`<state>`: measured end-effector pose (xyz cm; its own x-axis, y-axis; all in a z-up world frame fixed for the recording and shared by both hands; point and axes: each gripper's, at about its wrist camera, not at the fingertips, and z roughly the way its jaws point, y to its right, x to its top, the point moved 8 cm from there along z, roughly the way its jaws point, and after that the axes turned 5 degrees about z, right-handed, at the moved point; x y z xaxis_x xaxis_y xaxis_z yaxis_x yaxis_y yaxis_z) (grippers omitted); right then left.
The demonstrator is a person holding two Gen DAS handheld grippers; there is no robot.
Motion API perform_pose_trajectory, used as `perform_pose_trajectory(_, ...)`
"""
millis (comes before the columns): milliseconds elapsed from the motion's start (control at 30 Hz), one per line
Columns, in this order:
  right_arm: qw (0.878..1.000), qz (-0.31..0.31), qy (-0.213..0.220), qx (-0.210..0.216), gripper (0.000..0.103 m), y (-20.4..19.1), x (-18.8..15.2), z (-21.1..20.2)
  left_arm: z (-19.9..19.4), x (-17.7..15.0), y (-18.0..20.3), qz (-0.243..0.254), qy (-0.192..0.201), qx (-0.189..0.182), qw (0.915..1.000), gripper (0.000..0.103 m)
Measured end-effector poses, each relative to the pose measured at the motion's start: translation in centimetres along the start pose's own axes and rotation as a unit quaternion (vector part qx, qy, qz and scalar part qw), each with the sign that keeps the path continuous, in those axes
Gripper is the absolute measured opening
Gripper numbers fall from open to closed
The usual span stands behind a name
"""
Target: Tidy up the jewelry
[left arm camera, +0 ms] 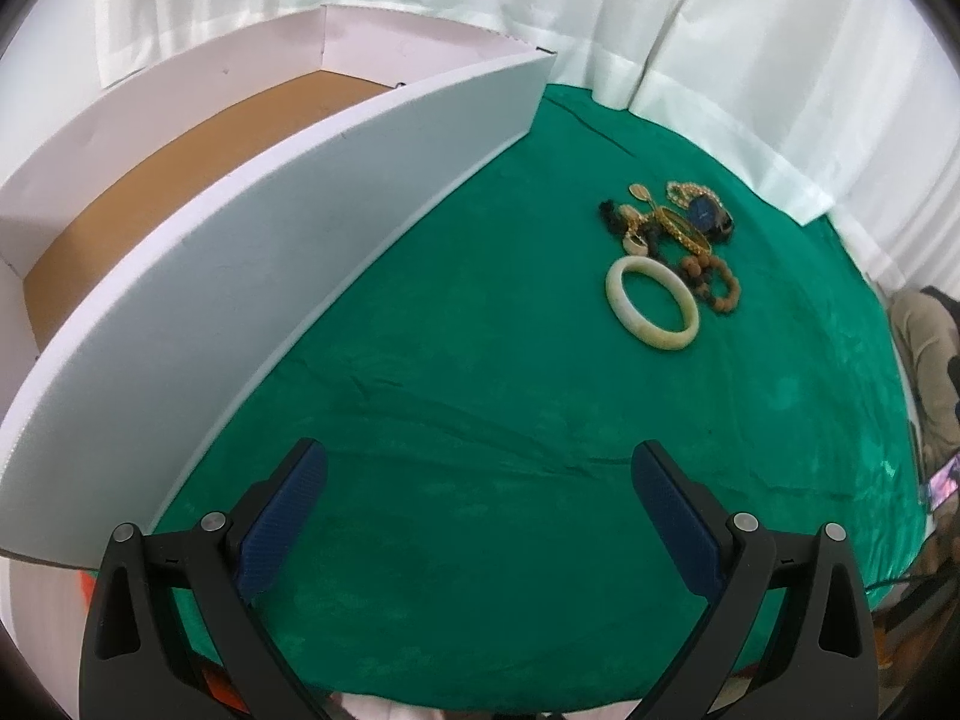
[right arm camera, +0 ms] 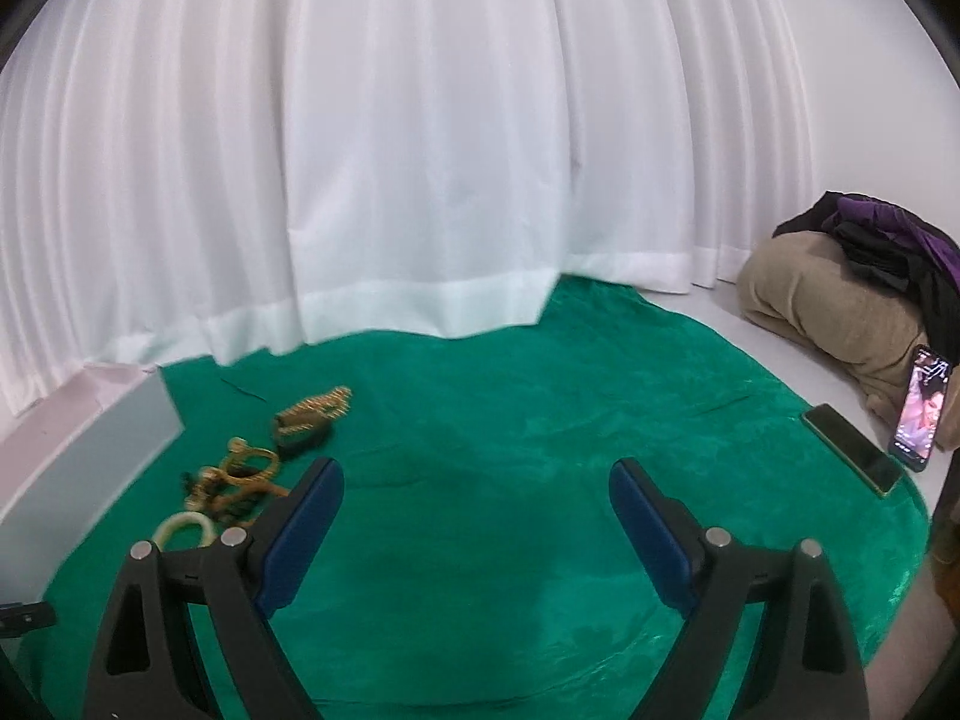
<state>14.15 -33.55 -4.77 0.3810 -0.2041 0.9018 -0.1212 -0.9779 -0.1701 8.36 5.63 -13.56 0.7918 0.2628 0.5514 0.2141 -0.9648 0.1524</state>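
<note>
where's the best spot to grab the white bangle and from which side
Likely the near rim of the white bangle, from above, one finger inside the ring. It lies flat on the green cloth, and the far side touches the beaded bracelet and the pile.

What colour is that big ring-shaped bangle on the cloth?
Creamy white bangle, clearest in the left wrist view.

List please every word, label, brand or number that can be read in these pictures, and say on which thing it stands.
No text can be read.
Watch: blue dial, any marks too small to read.
Standing phone: screen lit, picture blurred, no letters to make out.
Flat phone: screen dark.
White box: walls plain.
</note>
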Motion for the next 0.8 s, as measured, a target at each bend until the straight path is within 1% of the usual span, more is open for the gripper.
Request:
perform_pose_trajectory(133, 1.0, 0.005, -0.003, 0.019, 0.092, -0.3, -0.7, -0.6, -0.1, 0.1, 0.2, 0.006, 0.003, 0.001, 1.0, 0.101)
perform_pose_trajectory(300, 0.999, 0.011, -0.025, 0.034, 0.092, -0.1, -2.5, -0.9, -0.2, 0.6, 1.0, 0.031, 0.009, 0.003, 0.9995, 0.101)
perform_pose_trajectory(367, 0.998, 0.012, -0.039, 0.041, 0.092, 0.1, -3.2, -1.1, -0.4, 1.4, 1.8, 0.049, 0.014, -0.003, 0.9987, 0.101)
perform_pose_trajectory(433, 0.998, 0.013, -0.048, 0.049, 0.092, 0.2, -3.6, -1.5, -0.8, 2.3, 2.9, 0.07, 0.017, -0.019, 0.9973, 0.101)
perform_pose_trajectory(500, 0.997, 0.017, -0.054, 0.06, 0.092, 0.2, -3.8, -1.8, -1.2, 3.4, 4.3, 0.098, 0.025, -0.04, 0.994, 0.101)
perform_pose_trajectory(533, 0.996, 0.018, -0.056, 0.064, 0.092, 0.3, -4.0, -2.0, -1.4, 3.9, 5.3, 0.117, 0.029, -0.055, 0.9911, 0.101)
perform_pose_trajectory(600, 0.996, 0.018, -0.062, 0.067, 0.092, 0.2, -4.3, -2.0, -1.2, 4.2, 6.8, 0.143, 0.022, -0.074, 0.9866, 0.101)
perform_pose_trajectory(667, 0.995, 0.015, -0.071, 0.067, 0.092, -0.1, -4.9, -1.7, -0.5, 4.6, 8.8, 0.182, 0.012, -0.091, 0.9789, 0.101)
perform_pose_trajectory(733, 0.994, 0.015, -0.082, 0.069, 0.092, -0.4, -5.4, -1.4, 0.4, 5.0, 10.4, 0.209, 0.015, -0.09, 0.9736, 0.1)
perform_pose_trajectory(800, 0.993, 0.016, -0.09, 0.076, 0.092, -0.8, -5.9, -1.3, 1.5, 5.3, 11.8, 0.232, 0.013, -0.084, 0.9691, 0.093)
